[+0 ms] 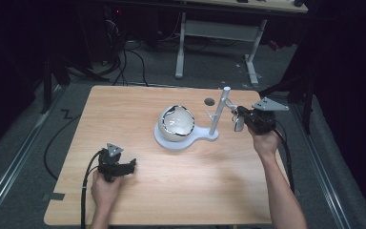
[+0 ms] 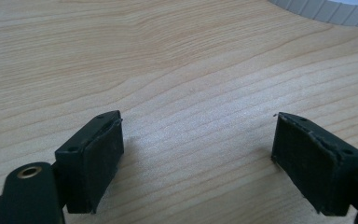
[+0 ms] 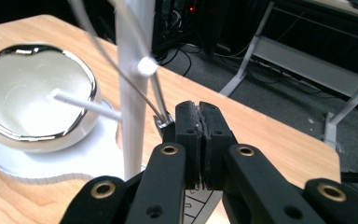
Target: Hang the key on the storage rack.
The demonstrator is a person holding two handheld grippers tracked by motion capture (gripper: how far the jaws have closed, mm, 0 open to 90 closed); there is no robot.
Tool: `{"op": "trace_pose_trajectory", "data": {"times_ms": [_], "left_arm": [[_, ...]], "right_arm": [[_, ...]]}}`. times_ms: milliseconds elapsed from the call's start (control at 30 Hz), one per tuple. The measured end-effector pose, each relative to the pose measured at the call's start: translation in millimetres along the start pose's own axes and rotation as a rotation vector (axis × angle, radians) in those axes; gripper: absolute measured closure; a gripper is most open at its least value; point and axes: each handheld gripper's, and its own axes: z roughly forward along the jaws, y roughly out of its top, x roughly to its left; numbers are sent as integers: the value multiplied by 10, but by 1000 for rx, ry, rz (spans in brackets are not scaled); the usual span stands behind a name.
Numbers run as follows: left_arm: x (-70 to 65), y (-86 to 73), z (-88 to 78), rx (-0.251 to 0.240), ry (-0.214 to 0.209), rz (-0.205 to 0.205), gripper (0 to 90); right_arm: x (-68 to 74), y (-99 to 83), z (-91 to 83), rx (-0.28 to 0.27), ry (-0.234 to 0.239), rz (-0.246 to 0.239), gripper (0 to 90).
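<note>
Right gripper view: right gripper (image 3: 200, 140) closed, apparently pinching thin wire (image 3: 161, 105).

High view overhead, far; claw views close, low; right shares white stand (image 1: 214, 125) (image 3: 131, 88).

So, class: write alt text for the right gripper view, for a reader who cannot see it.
The right gripper has its black jaws shut on a thin metal piece beside a white post. Left of the post, a white bowl with a silver rim sits on a white base on the wooden table.
</note>
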Motion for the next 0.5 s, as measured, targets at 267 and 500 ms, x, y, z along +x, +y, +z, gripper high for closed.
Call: {"op": "trace_pose_trajectory", "data": {"times_ms": [267, 500], "left_arm": [[0, 0, 0, 0, 0, 0, 170], [1, 0, 0, 0, 0, 0, 170]], "right_arm": [[100, -45, 60, 24, 21, -7, 880], [127, -75, 103, 34, 36, 13, 880]]}}
